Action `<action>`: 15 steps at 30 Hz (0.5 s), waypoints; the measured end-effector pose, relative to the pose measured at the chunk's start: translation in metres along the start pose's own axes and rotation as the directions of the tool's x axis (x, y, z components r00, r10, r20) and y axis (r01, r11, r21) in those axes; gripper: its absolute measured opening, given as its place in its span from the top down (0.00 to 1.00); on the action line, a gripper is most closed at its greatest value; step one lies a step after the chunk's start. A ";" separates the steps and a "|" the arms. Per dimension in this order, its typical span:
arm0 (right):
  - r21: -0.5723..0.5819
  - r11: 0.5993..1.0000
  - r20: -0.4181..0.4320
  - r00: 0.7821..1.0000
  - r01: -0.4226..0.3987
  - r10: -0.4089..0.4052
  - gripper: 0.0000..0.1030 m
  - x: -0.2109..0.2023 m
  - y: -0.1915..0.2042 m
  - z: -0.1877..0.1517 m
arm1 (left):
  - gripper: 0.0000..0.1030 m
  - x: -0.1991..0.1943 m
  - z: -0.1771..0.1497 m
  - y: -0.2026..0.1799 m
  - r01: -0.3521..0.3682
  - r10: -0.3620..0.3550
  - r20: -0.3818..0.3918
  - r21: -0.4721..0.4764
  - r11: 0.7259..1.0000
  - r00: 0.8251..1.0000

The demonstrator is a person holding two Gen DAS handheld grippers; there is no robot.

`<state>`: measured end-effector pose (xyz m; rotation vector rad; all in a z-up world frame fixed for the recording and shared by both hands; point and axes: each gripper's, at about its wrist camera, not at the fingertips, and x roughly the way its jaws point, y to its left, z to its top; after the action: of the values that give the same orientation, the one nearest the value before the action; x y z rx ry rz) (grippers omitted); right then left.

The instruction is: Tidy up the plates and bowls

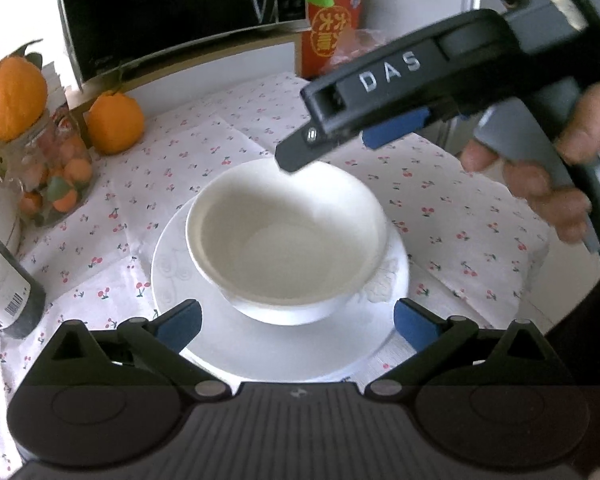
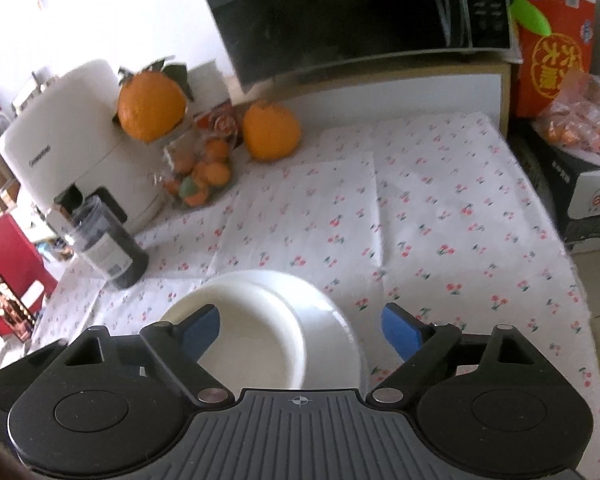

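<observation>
Now bowl (image 1: 286,240) sitting in plate (image 1: 228,352) on desk (image 1: 440,208), left gripper (image 1: 298,326) and right gripper (image 2: 300,328) both jaws apart, nothing held; risk: right fingers hovering over far rim, could clip and tip bowl.

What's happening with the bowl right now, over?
Both grippers open, left gripper and right gripper holding nothing. White bowl sits upright on the white plate, on the cherry tablecloth. Nothing blocking, over.
</observation>
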<state>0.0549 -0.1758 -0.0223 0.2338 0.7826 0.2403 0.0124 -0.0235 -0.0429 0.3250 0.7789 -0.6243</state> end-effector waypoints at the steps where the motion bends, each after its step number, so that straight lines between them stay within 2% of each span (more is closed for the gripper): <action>1: 0.005 1.000 0.012 1.000 0.003 -0.003 0.13 -0.003 -0.003 0.000 | 0.00 -0.003 -0.001 -0.001 0.000 0.000 0.004 0.006 1.000 1.000; 9: 0.079 0.995 0.079 0.995 0.056 -0.062 0.07 -0.024 -0.037 -0.005 | 0.00 -0.023 -0.015 0.008 -0.015 0.017 0.039 -0.040 0.999 0.999; 15: 0.106 0.989 0.087 0.989 0.107 -0.116 0.04 -0.032 -0.055 -0.023 | 0.00 -0.032 -0.024 0.017 -0.083 0.092 0.052 -0.163 0.983 0.994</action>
<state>0.0229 -0.2344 -0.0327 0.2934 0.7138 0.0836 -0.0070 0.0140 -0.0348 0.1914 0.7491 -0.4832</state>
